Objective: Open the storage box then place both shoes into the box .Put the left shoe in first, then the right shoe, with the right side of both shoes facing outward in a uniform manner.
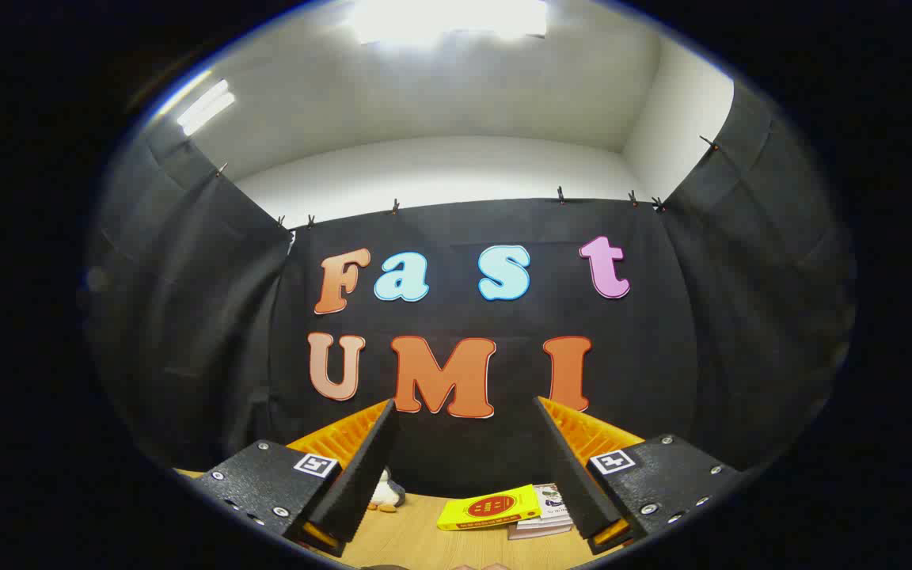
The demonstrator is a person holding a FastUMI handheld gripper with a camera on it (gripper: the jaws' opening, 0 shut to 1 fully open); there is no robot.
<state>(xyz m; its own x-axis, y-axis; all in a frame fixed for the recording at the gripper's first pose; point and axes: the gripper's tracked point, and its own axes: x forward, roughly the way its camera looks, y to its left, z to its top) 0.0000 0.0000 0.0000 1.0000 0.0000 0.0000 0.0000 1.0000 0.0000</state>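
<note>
Two fingers of my gripper (pixel 468 467) are hanging wide apart, pinching nothing, aiming at the booth wall. Can't say where the box or shoes are sitting. I'm guessing shoes are light and floppy, so the stiff heel collar is best for grabbing. A yellow book (pixel 489 508) on a stack (pixel 545 518) and a small penguin toy (pixel 385 492) are crowding the wooden table (pixel 424 542).
</note>
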